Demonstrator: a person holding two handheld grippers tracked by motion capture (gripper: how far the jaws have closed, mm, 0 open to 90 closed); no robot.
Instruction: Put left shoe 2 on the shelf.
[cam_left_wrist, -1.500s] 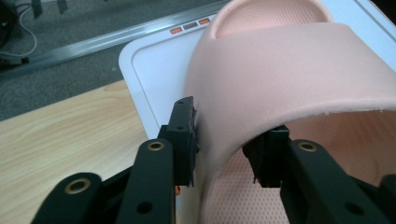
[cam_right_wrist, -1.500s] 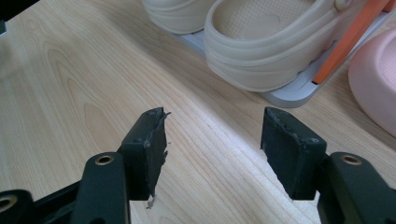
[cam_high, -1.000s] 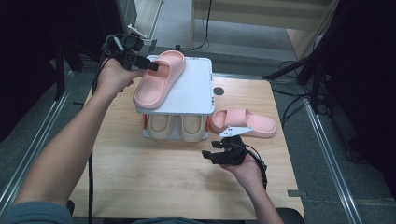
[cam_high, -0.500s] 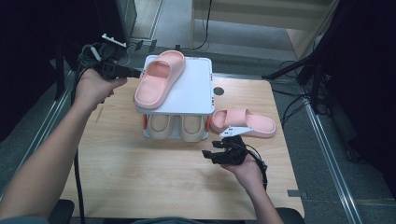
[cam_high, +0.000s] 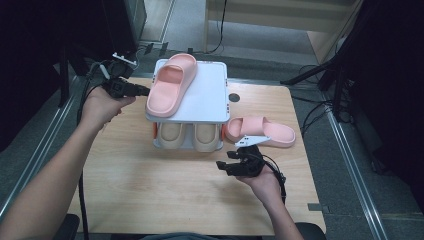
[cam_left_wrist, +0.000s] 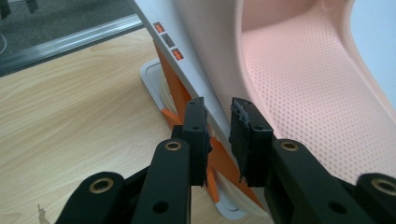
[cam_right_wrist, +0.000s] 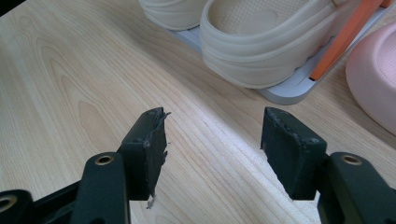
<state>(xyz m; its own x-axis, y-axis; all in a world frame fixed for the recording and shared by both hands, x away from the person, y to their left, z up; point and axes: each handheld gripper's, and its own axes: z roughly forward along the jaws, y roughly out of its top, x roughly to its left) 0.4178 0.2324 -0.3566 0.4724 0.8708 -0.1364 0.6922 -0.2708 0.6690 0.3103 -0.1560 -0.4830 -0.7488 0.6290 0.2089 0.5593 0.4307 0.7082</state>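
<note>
A pink slipper (cam_high: 170, 85) (cam_left_wrist: 303, 70) lies on top of a white two-level rack (cam_high: 210, 95) (cam_left_wrist: 205, 60). My left gripper (cam_high: 141, 91) (cam_left_wrist: 217, 116) points at the slipper's heel end from the rack's left edge. Its jaws have just closed to a narrow gap and eased slightly open, with nothing between the pads. A second pink slipper (cam_high: 260, 131) (cam_right_wrist: 373, 70) lies on the table to the right of the rack. My right gripper (cam_high: 232, 162) (cam_right_wrist: 215, 126) rests low in front of it, open and empty.
Two beige slippers (cam_high: 172, 135) (cam_high: 205, 137) (cam_right_wrist: 261, 42) fill the rack's lower shelf between orange posts (cam_right_wrist: 341, 42). The wooden table (cam_high: 150, 190) has a round hole (cam_high: 233, 98) behind the rack. Dark floor, rails and cables surround the table.
My left gripper drew back left from the slipper's heel, then sank and came back to the rack's left edge with narrower jaws. The slipper and my right hand stayed put.
</note>
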